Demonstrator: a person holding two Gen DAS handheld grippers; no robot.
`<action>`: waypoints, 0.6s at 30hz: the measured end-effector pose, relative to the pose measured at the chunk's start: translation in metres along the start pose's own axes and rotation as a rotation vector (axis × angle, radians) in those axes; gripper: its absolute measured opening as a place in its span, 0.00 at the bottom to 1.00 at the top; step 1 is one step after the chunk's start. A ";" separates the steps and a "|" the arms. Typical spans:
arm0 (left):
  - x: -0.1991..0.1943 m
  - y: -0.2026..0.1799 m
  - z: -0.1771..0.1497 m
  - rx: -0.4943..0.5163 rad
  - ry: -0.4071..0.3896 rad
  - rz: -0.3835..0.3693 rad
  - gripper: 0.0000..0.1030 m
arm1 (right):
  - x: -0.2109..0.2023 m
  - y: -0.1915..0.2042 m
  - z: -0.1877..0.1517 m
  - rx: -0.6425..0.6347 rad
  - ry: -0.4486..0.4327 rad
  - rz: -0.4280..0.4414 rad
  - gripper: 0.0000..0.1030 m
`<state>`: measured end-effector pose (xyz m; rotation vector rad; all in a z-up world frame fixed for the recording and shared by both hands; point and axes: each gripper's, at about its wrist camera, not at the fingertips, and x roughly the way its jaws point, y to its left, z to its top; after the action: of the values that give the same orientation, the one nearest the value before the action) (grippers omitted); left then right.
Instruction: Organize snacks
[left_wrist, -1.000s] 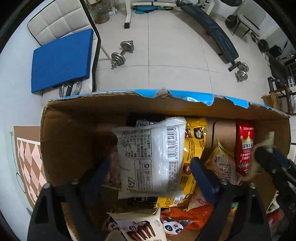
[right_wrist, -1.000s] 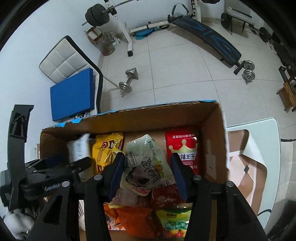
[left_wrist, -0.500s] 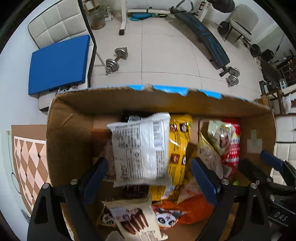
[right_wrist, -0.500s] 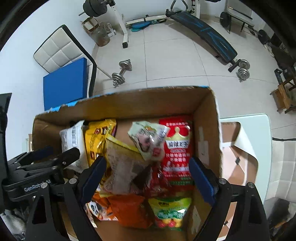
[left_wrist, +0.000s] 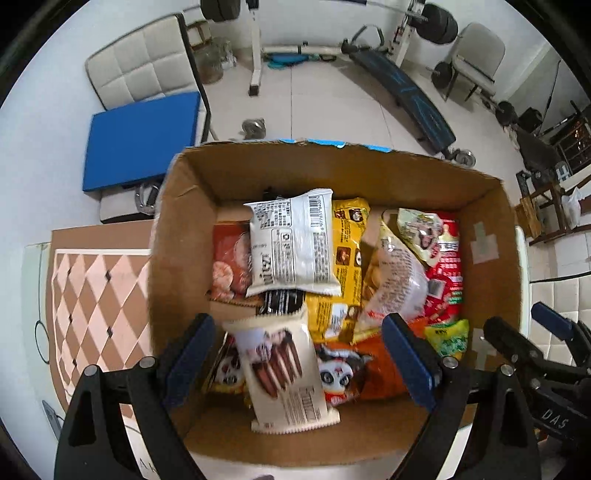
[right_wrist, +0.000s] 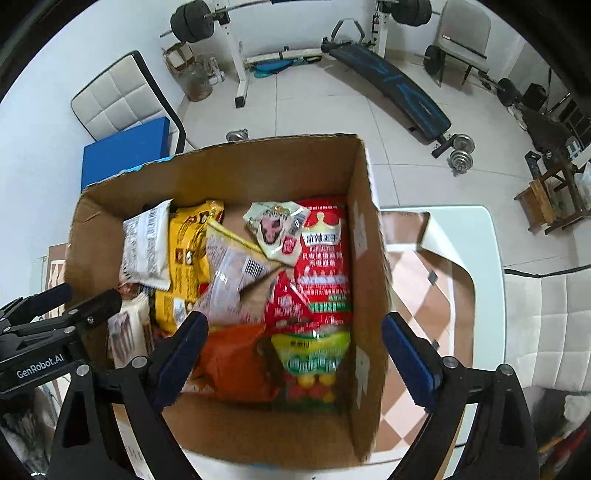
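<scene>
Both pairs of jaws stand wide apart over the cardboard box (left_wrist: 177, 229). The left gripper (left_wrist: 295, 354) holds nothing; its blue pads sit at the lower left and lower right of the left wrist view, clear of the packets below. The right gripper (right_wrist: 291, 354) has its jaws opening, with nothing pressed between the pads; it appears again at the lower right edge of the left wrist view, while the left gripper shows at the lower left edge of the right wrist view.

The snacks lie piled inside the box, which fills the middle of both views. In the left wrist view a white packet with a barcode (left_wrist: 291, 243) lies on top in the centre, overlapping a yellow packet (left_wrist: 345, 258) to its right and a red-and-pink packet (left_wrist: 229, 262) to its left. Below it a cream packet printed with chocolate sticks (left_wrist: 284, 369) lies near the bottom centre, beside a panda-print packet (left_wrist: 338, 374) and an orange bag (left_wrist: 384, 373). At the right of the box a large red packet with a crown (right_wrist: 321, 258) lies along the wall, with a small pale green pouch (right_wrist: 277, 229) resting on its upper left corner and a green-and-yellow candy bag (right_wrist: 312, 360) below it. A clear crinkled bag with a barcode (right_wrist: 232, 280) leans between the yellow and red packets.

A checkered mat (left_wrist: 92, 310) lies under the box; a blue pad (left_wrist: 140, 140) and a weight bench (right_wrist: 391, 92) fill the upper part of the frames.
</scene>
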<state>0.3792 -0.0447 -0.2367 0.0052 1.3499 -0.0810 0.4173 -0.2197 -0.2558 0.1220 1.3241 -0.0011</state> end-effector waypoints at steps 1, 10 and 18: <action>-0.007 -0.001 -0.006 0.001 -0.017 0.005 0.90 | -0.006 0.001 -0.006 -0.003 -0.009 0.000 0.94; -0.074 -0.008 -0.069 0.014 -0.149 0.019 0.90 | -0.077 0.004 -0.070 -0.008 -0.134 0.002 0.94; -0.140 -0.009 -0.136 0.005 -0.261 0.012 0.90 | -0.146 -0.003 -0.144 -0.025 -0.223 0.000 0.94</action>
<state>0.2155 -0.0393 -0.1295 0.0062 1.0889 -0.0722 0.2419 -0.2196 -0.1490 0.0974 1.1008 0.0015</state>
